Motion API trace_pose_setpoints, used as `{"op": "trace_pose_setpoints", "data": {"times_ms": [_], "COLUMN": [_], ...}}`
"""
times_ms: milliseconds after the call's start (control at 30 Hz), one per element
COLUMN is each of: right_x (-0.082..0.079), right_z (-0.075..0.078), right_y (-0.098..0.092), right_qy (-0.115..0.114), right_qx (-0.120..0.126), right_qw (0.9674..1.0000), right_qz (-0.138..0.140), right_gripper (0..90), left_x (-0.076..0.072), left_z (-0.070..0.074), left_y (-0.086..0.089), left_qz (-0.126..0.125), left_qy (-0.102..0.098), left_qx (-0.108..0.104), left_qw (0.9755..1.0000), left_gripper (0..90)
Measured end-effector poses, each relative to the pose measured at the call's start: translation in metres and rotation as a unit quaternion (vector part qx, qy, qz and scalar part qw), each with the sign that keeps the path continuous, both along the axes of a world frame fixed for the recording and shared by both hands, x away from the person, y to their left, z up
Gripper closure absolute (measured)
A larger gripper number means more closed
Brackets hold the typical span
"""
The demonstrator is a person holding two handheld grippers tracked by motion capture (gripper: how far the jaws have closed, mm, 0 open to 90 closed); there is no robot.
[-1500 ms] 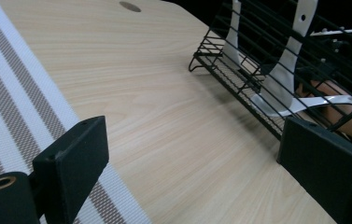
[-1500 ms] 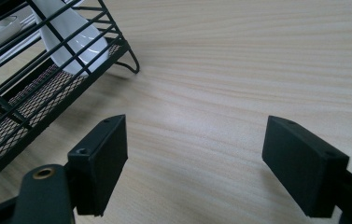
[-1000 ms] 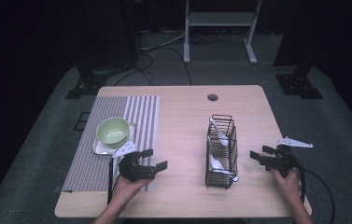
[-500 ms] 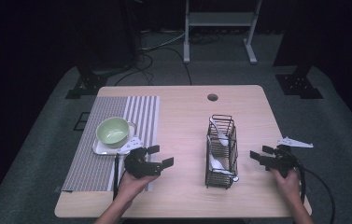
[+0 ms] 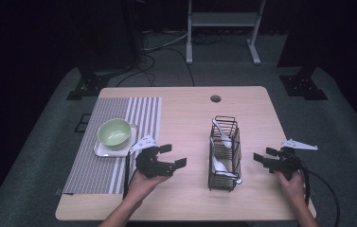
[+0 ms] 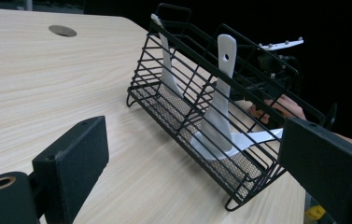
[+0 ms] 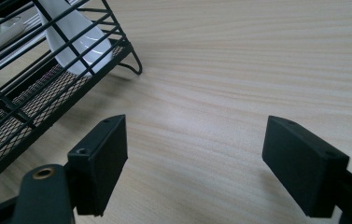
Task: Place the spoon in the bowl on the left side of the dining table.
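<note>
Two white spoons [image 5: 223, 138] stand in the black wire rack [image 5: 225, 153] between the grippers. Left gripper [image 5: 170, 157], jaws spread and empty, points at the rack just ahead of it; this looks like the approach step. Right gripper [image 5: 263, 154], also spread and empty, waits beside the rack on the tabletop [image 5: 185, 118]. Next likely needs the left jaws raised over the rim, onto the nearer spoon's handle [image 6: 225, 51].

overhead and both close views share the rack [image 5: 225, 152].
</note>
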State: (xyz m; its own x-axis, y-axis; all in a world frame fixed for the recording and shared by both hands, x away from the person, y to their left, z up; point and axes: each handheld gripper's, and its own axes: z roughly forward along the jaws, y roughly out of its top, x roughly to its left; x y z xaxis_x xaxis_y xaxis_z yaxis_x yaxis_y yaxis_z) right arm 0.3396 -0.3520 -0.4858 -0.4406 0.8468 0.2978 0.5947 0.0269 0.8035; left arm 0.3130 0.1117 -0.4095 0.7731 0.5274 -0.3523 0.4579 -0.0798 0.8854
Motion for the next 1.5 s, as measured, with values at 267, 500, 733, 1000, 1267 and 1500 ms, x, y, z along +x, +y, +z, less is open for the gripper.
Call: {"op": "trace_pose_setpoints", "data": {"times_ms": [267, 500, 733, 1000, 1267, 1500], "right_x": [0.0, 0.0, 0.0, 0.0, 0.0, 0.0], "right_z": [0.0, 0.0, 0.0, 0.0, 0.0, 0.0], "right_y": [-0.001, -0.001, 0.0, -0.001, -0.001, -0.001], "right_qy": [0.001, 0.001, 0.0, 0.0, 0.001, -0.001], "right_qx": [0.003, 0.005, 0.004, 0.005, 0.006, 0.007], "right_qw": [1.0, 1.0, 1.0, 1.0, 1.0, 1.0], "right_qz": [0.0, 0.001, 0.001, 0.003, 0.003, 0.004], "right_gripper": [21.1, 21.0, 21.1, 21.1, 21.1, 21.1], "left_x": [0.003, 0.007, 0.011, 0.016, 0.021, 0.026], "left_z": [0.006, 0.013, 0.019, 0.017, 0.019, 0.019], "left_y": [-0.015, -0.029, -0.043, -0.052, -0.065, -0.076], "left_qz": [-0.012, -0.024, -0.031, -0.032, -0.034, -0.033], "left_qy": [-0.006, -0.01, -0.018, -0.01, -0.008, -0.007], "left_qx": [0.001, -0.002, 0.005, -0.001, 0.002, 0.006], "left_qw": [0.9999, 0.9997, 0.9993, 0.9994, 0.9994, 0.9994], "left_gripper": [7.7, 7.7, 7.7, 7.7, 7.7, 7.8]}}
